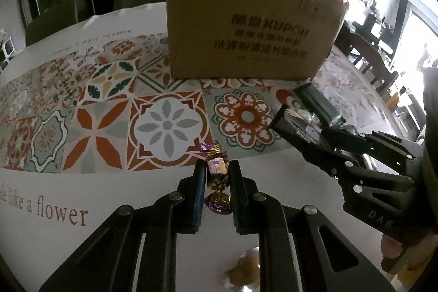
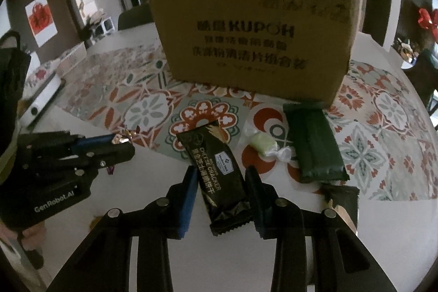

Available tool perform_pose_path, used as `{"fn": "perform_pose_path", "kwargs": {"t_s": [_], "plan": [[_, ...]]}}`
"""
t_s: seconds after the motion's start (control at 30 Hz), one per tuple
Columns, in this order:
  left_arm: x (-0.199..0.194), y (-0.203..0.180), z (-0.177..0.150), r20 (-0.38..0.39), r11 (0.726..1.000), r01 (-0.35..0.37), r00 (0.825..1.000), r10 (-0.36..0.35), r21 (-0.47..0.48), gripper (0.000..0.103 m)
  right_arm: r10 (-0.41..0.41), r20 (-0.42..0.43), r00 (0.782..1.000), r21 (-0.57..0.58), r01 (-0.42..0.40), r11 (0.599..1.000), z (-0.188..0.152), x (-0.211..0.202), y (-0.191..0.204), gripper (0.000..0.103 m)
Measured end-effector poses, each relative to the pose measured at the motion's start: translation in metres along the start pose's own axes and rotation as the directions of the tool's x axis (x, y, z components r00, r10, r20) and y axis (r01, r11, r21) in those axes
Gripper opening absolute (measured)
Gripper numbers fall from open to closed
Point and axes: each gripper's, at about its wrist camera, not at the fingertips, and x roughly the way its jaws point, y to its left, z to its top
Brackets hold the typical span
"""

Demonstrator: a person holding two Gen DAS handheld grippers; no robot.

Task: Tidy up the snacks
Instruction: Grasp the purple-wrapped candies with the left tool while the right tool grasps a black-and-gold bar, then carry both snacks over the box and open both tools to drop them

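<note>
Both wrist views, taken as we gather snacks toward the cardboard box point(image 2: 254, 45). Our left hand-held gripper point(image 1: 216, 177) is fully closed on a purple-and-gold wrapped candy point(image 1: 217, 168), the pads pinching its middle while the twisted ends stick out above and below; the candy sits just over the white edge of the patterned mat point(image 1: 164, 116) on the desk point(image 1: 273, 182). Our right hand-held gripper point(image 2: 221, 179) straddles a black cheese cracker packet point(image 2: 216, 168) — its jaws stand narrow, close to the packet's long edges, but we cannot tell whether the pads truly press on it. Just beside that packet lie a pale green wrapped candy point(image 2: 261, 145) and a dark green packet point(image 2: 314, 144), both in front of the box.

To do this step well, we judge that the left candy should be lifted straight up before travelling toward the box, since its slippery foil could let it twist out of the pinch. For the right side, we would squeeze across the packet's width near its middle — gently, as the crackers inside may crumble — and confirm a firm hold before raising it.
</note>
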Motion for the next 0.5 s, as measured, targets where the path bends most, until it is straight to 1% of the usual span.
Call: {"fn": "perform_pose_path", "kwargs": {"t_s": [0.27, 0.5], "plan": [[-0.028, -0.006, 0.003, 0.056, 1.000, 0.007, 0.998, -0.008, 0.017, 0.018, -0.020, 0.072, 0.997, 0.023, 0.018, 1.000, 0.003, -0.028, 0.005, 0.037], [-0.057, -0.012, 0.007, 0.119, 0.999, 0.011, 0.993, -0.015, 0.037, 0.018, -0.030, 0.131, 0.991, 0.045, 0.024, 0.999, 0.007, -0.052, 0.009, 0.037]]}}
